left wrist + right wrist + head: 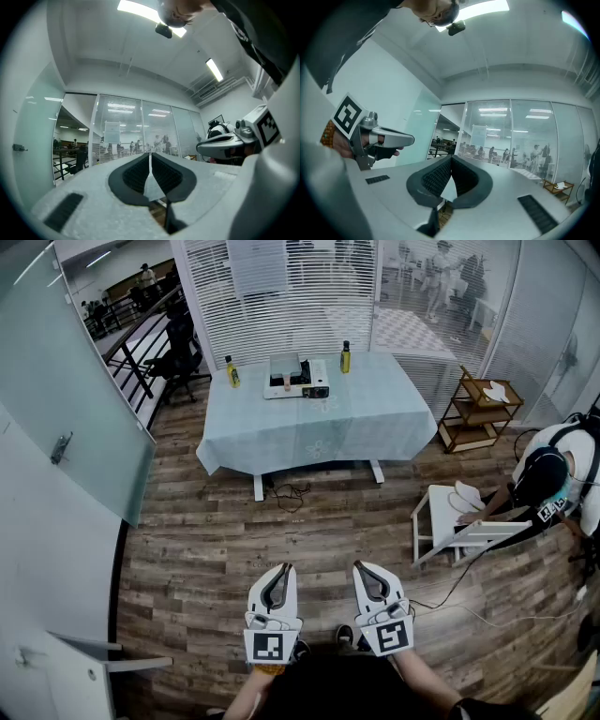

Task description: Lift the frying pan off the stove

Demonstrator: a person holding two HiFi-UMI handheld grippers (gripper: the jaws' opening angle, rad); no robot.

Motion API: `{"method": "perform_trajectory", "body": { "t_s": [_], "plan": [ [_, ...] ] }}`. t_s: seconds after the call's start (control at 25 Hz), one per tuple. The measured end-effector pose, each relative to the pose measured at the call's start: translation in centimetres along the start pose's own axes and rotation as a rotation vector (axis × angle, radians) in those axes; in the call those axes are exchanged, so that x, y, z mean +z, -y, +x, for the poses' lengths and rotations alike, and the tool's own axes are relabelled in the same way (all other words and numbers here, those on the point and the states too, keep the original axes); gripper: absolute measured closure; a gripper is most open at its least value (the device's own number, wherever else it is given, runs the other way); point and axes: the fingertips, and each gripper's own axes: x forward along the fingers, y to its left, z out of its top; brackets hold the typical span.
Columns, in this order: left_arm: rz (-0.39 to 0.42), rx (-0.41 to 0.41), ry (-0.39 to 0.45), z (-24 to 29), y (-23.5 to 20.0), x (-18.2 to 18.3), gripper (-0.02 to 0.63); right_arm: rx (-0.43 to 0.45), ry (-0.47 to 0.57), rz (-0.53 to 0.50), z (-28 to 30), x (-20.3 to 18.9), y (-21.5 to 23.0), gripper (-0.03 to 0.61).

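The left hand-held gripper [284, 569] and the right hand-held gripper [362, 566] both have their jaws pressed together with nothing between them, side by side above the wooden floor [216, 549]. Well apart from them, the frying pan [284, 365] sits on the stove [305, 388] on the bench [356, 418], between two bottles [232, 372] whose contents cannot be made out.

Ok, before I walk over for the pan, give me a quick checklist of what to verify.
1. Left tool empty: ok, jaws together on nothing.
2. Right tool empty: ok, jaws together too.
3. Stove within reach: not ok, it sits on the table across the floor.
4. What sits on it: cannot tell, only a grey shape shows.
5. Way ahead: ok, though a cable lies by the table's legs.
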Motion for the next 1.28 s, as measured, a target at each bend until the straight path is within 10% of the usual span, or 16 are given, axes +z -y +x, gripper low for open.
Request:
{"method": "perform_trajectory", "body": {
  "t_s": [0.76,1.28],
  "plan": [
    [-0.002,-0.071,0.009,-4.1,-4.5,-0.9,0.584,-0.015,-0.052,-0.036,1.6,0.0,-7.2,0.580],
    [0.010,-0.039,-0.029,2.7,-6.8,-2.9,0.584,0.016,-0.049,-0.015,8.3,-2.3,-2.6,0.579]
  ]
}}
